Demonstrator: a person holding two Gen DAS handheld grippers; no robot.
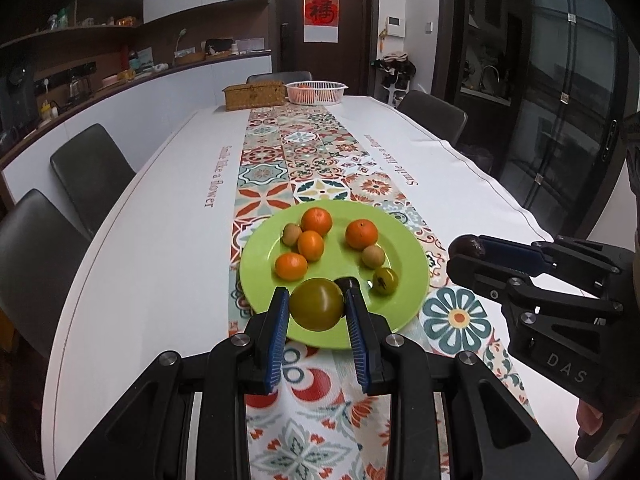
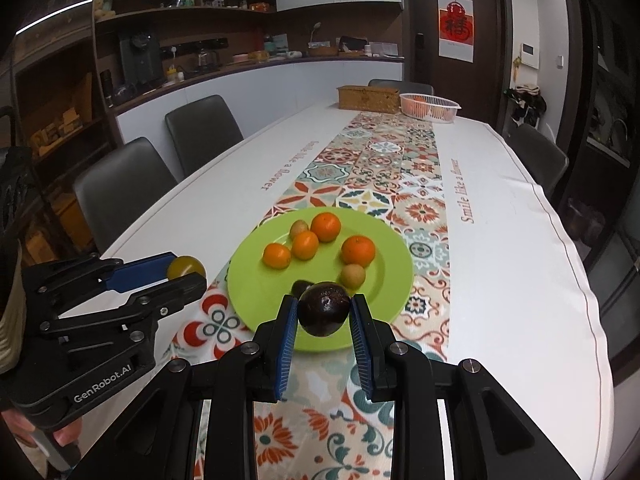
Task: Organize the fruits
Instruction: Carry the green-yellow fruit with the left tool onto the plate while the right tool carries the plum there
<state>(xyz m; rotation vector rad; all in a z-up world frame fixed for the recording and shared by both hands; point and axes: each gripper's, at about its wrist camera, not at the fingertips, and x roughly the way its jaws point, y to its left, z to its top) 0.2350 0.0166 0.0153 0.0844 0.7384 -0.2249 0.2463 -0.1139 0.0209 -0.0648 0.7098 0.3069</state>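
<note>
Two grippers each hold a fruit above the near edge of a green plate. The left gripper is clamped on a greenish-yellow tomato, its blue pads pressing both sides of it. The right gripper is clamped the same way on a dark avocado. Each tool shows at the edge of the other's camera, with fingers of the person's hands visible beneath the housings.

On the plate lie four oranges, two small brown kiwis and a smaller green tomato, all apart from the held fruit. The plate rests on a patterned runner down the middle of a white table. At the far end stand a woven box and a white basket holding something orange. Dark chairs line the table.
</note>
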